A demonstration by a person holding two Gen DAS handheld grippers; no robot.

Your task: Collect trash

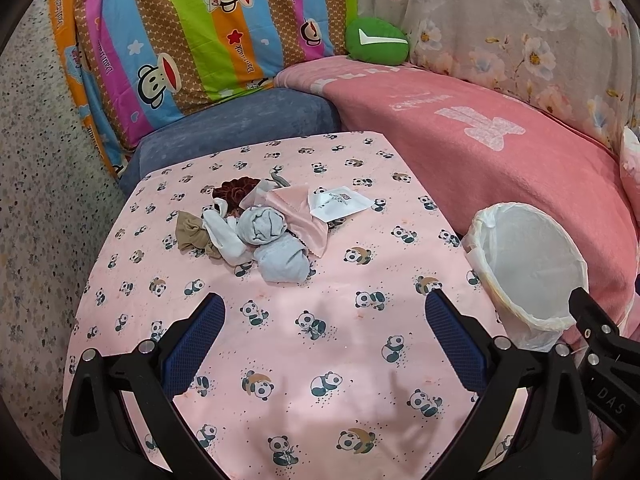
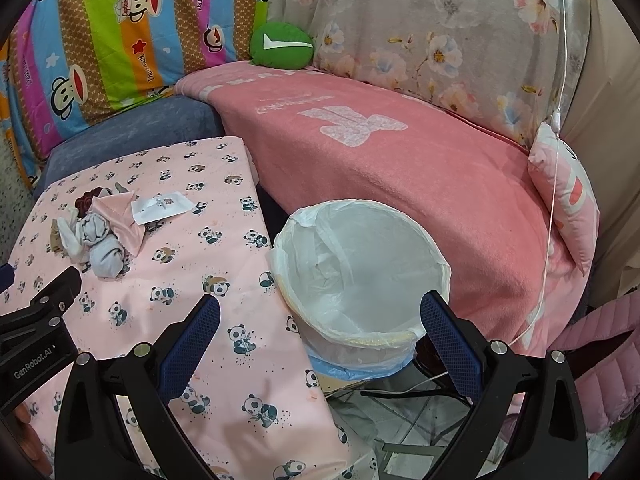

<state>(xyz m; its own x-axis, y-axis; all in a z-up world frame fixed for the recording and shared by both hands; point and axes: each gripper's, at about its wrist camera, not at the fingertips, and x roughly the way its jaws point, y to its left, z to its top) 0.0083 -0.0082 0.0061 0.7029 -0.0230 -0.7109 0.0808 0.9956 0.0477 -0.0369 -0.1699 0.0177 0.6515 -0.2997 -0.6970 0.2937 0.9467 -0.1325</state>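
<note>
Both our grippers — left (image 1: 325, 312), right (image 2: 320, 314) — spread and empty; snagging the crumpled grey sock (image 1: 280, 258) instead of the flat white paper packet (image 1: 338, 203) — probably trash — risks binning laundry.

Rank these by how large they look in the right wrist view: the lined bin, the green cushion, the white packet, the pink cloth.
1. Lined bin, clearly largest, though it is also nearest the camera.
2. Green cushion.
3. White packet and pink cloth: too alike to separate, and the cloth is crumpled.
</note>
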